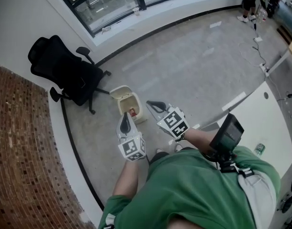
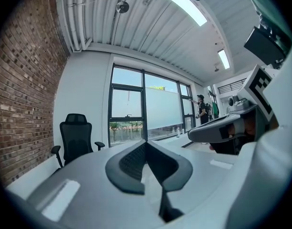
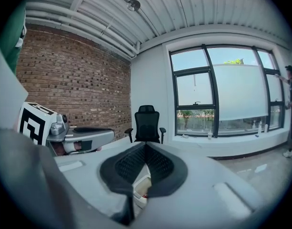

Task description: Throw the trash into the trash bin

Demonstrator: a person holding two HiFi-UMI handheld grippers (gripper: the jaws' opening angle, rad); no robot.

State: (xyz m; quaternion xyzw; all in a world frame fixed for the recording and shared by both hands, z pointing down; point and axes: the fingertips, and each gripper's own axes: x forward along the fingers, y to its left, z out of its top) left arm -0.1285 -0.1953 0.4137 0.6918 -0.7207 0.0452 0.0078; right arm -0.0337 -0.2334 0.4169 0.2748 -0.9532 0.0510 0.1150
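Left tool (image 1: pixel 125 120) and right tool (image 1: pixel 154 106) are both clenched, empty. The open trash bin (image 1: pixel 118 92) sits on the floor just beyond and between them, with red trash (image 1: pixel 132 112) inside.

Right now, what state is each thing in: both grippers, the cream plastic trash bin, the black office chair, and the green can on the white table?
left gripper: shut, empty.
right gripper: shut, empty.
cream plastic trash bin: upright on the floor, open, red item inside.
black office chair: upright, unoccupied.
green can: on the white table; too small to tell whether upright.
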